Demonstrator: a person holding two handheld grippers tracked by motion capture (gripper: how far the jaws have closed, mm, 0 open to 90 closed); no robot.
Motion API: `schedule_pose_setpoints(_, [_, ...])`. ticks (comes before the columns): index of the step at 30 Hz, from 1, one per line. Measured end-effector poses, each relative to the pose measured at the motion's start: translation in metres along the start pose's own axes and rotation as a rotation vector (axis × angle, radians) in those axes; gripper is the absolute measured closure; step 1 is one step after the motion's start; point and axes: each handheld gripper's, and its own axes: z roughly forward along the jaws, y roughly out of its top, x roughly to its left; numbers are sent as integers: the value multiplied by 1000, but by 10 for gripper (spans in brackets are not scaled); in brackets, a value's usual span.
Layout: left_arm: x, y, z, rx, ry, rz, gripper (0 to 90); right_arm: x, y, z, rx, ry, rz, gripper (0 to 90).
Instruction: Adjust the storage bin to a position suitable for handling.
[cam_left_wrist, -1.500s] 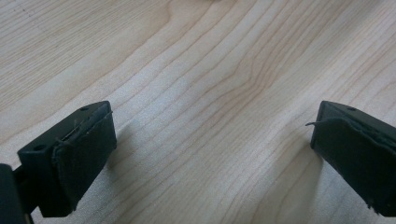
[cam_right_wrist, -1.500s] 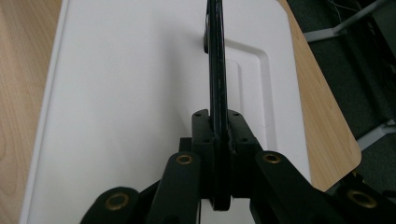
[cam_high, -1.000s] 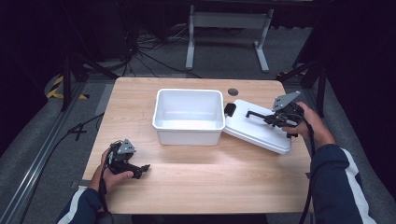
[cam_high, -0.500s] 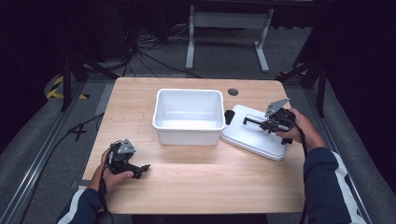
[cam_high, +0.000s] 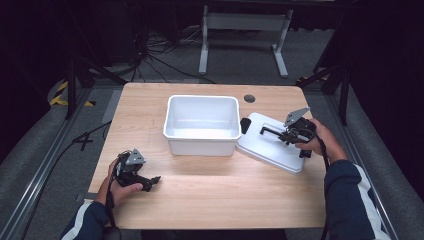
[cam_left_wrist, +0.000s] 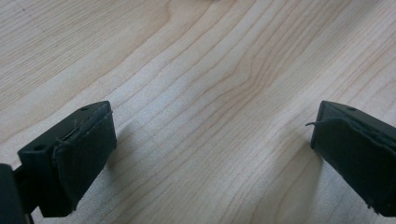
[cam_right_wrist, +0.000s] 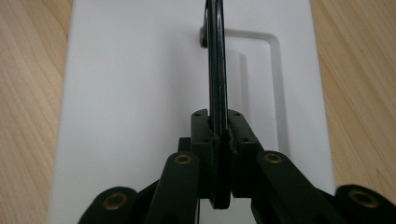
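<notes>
An open white bin (cam_high: 200, 145) stands mid-table. To its right is the white lid (cam_high: 272, 150), its left edge close to the bin's right wall. My right gripper (cam_high: 289, 135) is shut on the lid's black handle (cam_high: 270, 131). In the right gripper view the thin handle (cam_right_wrist: 215, 70) runs up from between the closed jaws of the right gripper (cam_right_wrist: 218, 135), above the lid (cam_right_wrist: 140, 93). I cannot tell whether the lid rests flat. My left gripper (cam_high: 151, 181) lies near the front left. In the left gripper view it (cam_left_wrist: 210, 154) is open over bare wood.
A dark round hole (cam_high: 249, 98) sits in the wooden table (cam_high: 210, 195) behind the bin. A black clip (cam_high: 245, 125) shows at the lid's left edge. Beyond the far edge are a metal stand (cam_high: 240, 30) and floor cables (cam_high: 160, 55).
My right gripper has carried the lid a little left and toward the front, closer to the bin. The left gripper has stayed put.
</notes>
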Motion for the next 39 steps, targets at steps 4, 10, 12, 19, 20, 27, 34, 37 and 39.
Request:
schedule_pose_setpoints(4, [0,0,0,0,-1,1,6,1,0,-1,-1,-2,-1,838])
schedule_pose_setpoints(10, [0,0,0,1,-3,1,6,1,0,-8,-48,-9,13,803])
schedule_pose_setpoints(12, [0,0,0,0,-4,0,6,1,1,-11,-49,-20,20,792])
schedule_pose_setpoints(19, [0,0,0,0,-3,2,6,3,3,-18,-77,-27,21,784])
schedule_pose_setpoints(20, [0,0,0,-2,-1,1,6,4,3,-19,-77,-31,23,784])
schedule_pose_setpoints(27, [0,0,0,0,-5,2,6,7,4,-23,-75,-37,26,770])
schedule_pose_setpoints(34, [0,0,0,-4,-2,0,6,14,9,-33,-79,-63,27,730])
schedule_pose_setpoints(37, [0,0,0,0,-5,1,6,15,10,-36,-86,-57,28,701])
schedule_pose_setpoints(39, [0,0,0,1,-5,2,6,15,10,-38,-92,-61,43,683])
